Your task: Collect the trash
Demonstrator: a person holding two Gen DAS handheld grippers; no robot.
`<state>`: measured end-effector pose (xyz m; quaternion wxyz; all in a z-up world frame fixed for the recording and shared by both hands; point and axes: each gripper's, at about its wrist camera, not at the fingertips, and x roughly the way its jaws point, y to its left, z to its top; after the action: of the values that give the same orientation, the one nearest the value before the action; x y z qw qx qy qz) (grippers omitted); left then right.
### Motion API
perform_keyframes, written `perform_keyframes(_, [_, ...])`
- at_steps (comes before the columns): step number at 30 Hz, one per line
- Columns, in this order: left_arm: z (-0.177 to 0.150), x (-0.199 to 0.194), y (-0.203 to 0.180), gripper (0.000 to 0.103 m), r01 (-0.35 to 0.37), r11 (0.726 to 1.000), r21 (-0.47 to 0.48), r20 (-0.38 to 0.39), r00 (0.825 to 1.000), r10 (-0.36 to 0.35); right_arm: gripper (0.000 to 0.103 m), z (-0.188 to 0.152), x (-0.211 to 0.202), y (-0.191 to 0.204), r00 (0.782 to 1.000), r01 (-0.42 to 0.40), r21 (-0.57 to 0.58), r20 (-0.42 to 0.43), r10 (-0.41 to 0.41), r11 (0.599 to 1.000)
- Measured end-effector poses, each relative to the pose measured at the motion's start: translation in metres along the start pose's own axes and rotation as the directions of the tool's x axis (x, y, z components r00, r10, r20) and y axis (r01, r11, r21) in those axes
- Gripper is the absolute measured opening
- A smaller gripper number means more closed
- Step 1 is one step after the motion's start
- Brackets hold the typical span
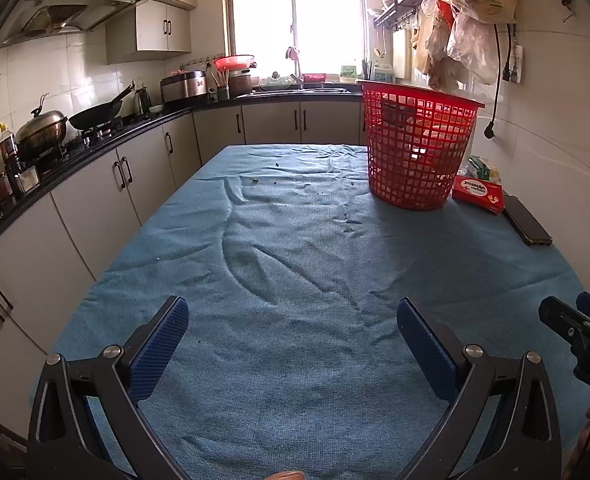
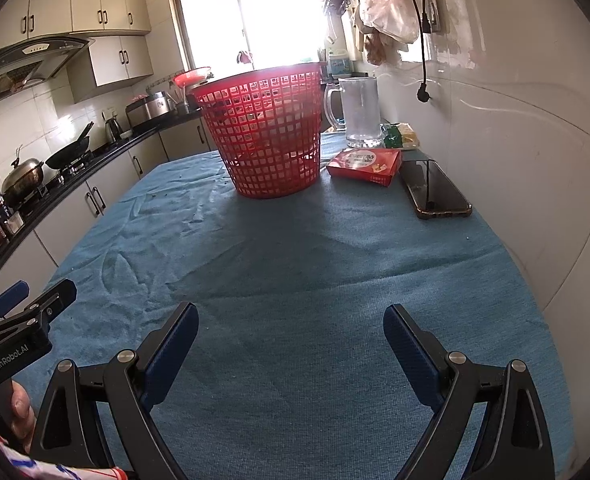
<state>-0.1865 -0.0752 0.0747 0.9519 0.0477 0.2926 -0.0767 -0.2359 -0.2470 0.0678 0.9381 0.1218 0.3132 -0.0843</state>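
Blue-padded fingers of the left tool (image 1: 293,320) and the right tool (image 2: 291,326) stand spread wide, each holding nothing, low over the near end of the bench (image 2: 295,264). A rumpled blue towel cloth (image 1: 295,264) covers the bench. Farther out, small dark crumbs (image 1: 255,179) lie scattered on the cloth toward its far left. At the far right stands a red mesh waste basket (image 2: 269,132), upright, with pale scraps showing through its wall. Just beside it lies a red carton (image 2: 365,162), then a dark phone (image 2: 435,188) near the tiled wall. Behind the carton stands a clear glass mug (image 2: 359,114).
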Motion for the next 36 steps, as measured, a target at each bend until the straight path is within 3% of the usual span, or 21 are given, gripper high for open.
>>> perform_keyframes(23, [0.001,0.007,0.001,0.103,0.001,1.0,-0.006,-0.017,1.0,-0.001,0.096,-0.002,0.007,0.002,1.0,-0.002,0.006,-0.014,0.002,1.0])
perform_keyframes(36, [0.023,0.022,0.005,0.103,0.008,1.0,0.009,-0.003,1.0,-0.008,0.096,0.015,0.019,0.016,1.0,0.0,-0.059,-0.007,-0.001,0.998])
